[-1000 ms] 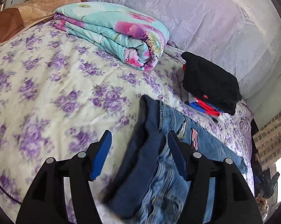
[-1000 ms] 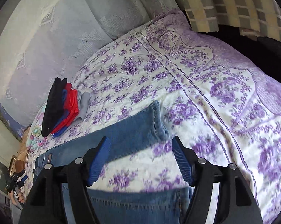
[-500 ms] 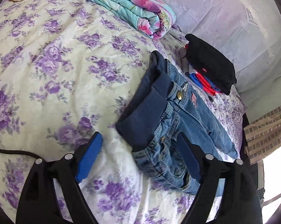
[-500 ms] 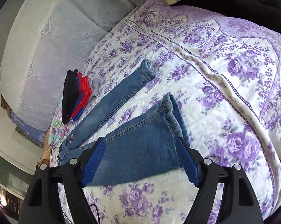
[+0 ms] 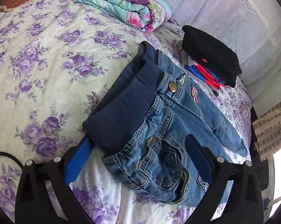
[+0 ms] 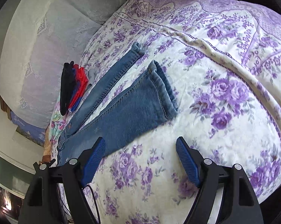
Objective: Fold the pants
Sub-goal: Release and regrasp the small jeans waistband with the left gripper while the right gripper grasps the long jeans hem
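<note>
1. Pants (image 5: 177, 115): blue jeans with a dark ribbed waistband are lying flat on the bed (image 5: 47, 56), occupying the centre of the left wrist view; the waistband is pointing toward 10 o'clock and the legs are running toward 4 o'clock.
2. Left gripper (image 5: 138, 160): its blue-padded fingers are standing spread wide, holding nothing; the left pad is sitting just beside the waistband corner, and the right pad is hovering over the denim at 5 o'clock. Contact with the cloth cannot be told.
3. Right gripper (image 6: 140, 160): its fingers are likewise standing spread and empty, at 6 o'clock in the right wrist view, over the flowered bedcover just beside the nearer leg.
4. Pant legs, right wrist view (image 6: 133, 108): the two legs are lying apart, both cuffs pointing toward 12 o'clock; the nearer, wider-looking leg is ending in a turned cuff near the centre.
5. Stack of folded clothes (image 5: 209, 56): black on top, red and blue beneath, it is resting at 2 o'clock, near the pants.
6. Folded floral quilt (image 5: 118, 5): it is lying at 12 o'clock, well apart from the gripper.
7. Cable (image 5: 6, 155): a dark cable is crossing the bed at 8 o'clock.
</note>
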`<state>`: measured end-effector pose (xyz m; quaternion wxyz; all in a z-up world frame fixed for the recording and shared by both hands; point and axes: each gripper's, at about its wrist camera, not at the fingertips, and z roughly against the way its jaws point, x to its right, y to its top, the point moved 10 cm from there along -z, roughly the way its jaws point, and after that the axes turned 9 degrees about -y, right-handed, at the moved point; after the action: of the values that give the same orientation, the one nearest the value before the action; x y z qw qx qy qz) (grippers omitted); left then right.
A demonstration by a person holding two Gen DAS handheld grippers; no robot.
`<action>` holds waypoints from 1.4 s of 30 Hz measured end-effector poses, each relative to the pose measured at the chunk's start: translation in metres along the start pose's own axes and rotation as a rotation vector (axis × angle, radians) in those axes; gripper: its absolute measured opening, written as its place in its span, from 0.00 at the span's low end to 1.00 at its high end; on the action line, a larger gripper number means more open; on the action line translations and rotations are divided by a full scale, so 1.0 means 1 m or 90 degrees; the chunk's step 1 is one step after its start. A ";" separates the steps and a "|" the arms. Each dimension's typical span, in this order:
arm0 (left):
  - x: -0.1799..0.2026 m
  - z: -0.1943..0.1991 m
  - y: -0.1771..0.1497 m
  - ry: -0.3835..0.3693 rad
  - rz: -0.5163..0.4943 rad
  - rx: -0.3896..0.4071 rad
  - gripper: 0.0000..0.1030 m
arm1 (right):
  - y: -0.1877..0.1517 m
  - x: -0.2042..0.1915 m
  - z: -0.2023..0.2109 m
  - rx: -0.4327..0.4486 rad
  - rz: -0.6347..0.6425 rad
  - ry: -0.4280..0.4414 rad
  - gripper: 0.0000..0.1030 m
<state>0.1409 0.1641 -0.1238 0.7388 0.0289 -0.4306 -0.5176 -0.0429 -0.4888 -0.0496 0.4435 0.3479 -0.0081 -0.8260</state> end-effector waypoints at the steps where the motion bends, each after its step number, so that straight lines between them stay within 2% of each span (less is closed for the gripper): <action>1: 0.001 -0.001 0.000 0.008 -0.002 0.003 0.92 | -0.002 0.001 -0.001 0.003 -0.001 0.002 0.76; 5: 0.010 0.005 -0.007 -0.027 0.010 0.006 0.90 | 0.005 0.000 -0.005 0.019 -0.017 0.018 0.76; 7: 0.010 0.010 -0.012 -0.033 0.015 0.009 0.81 | 0.010 -0.001 -0.012 0.021 -0.020 0.018 0.76; 9: 0.008 0.011 -0.013 -0.039 0.023 0.011 0.78 | 0.016 -0.003 -0.019 0.027 -0.019 0.020 0.74; 11: 0.005 0.009 -0.011 -0.045 0.035 0.014 0.77 | 0.022 -0.006 -0.026 0.033 -0.021 0.021 0.69; 16: 0.005 0.001 -0.005 -0.025 0.026 0.020 0.77 | 0.033 -0.005 -0.038 0.054 -0.048 0.037 0.41; 19: 0.005 0.001 -0.003 -0.029 0.031 0.025 0.75 | 0.035 -0.005 -0.042 0.057 -0.054 0.048 0.31; 21: 0.001 0.004 -0.003 -0.025 0.045 0.028 0.60 | 0.036 -0.005 -0.043 0.054 -0.051 0.051 0.27; 22: -0.002 0.006 -0.003 -0.022 0.051 0.029 0.55 | 0.036 -0.005 -0.043 0.053 -0.049 0.052 0.25; 24: -0.007 0.011 -0.004 -0.018 0.057 0.025 0.37 | 0.036 -0.006 -0.044 0.051 -0.048 0.053 0.25; 26: -0.008 0.018 -0.007 -0.029 0.060 0.022 0.29 | 0.037 -0.006 -0.044 0.050 -0.049 0.054 0.25; 29: -0.009 0.024 -0.012 -0.052 0.081 0.021 0.28 | 0.038 -0.007 -0.045 0.050 -0.046 0.054 0.25; 35: -0.013 0.002 -0.007 -0.014 0.083 0.022 0.32 | 0.039 -0.011 -0.050 0.049 -0.039 0.057 0.23; 37: -0.013 0.000 -0.002 -0.007 0.071 0.031 0.26 | 0.040 -0.010 -0.051 0.045 -0.035 0.057 0.20; 39: -0.014 0.003 -0.001 -0.034 0.086 0.034 0.20 | 0.041 -0.009 -0.052 0.039 -0.034 0.058 0.16; 42: -0.013 0.024 0.000 -0.066 0.101 0.062 0.18 | 0.045 -0.014 -0.052 0.033 -0.026 0.061 0.12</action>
<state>0.1238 0.1841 -0.1161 0.7518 0.0039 -0.4937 -0.4370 0.0246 -0.4904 -0.0666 0.4175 0.3988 -0.0011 -0.8165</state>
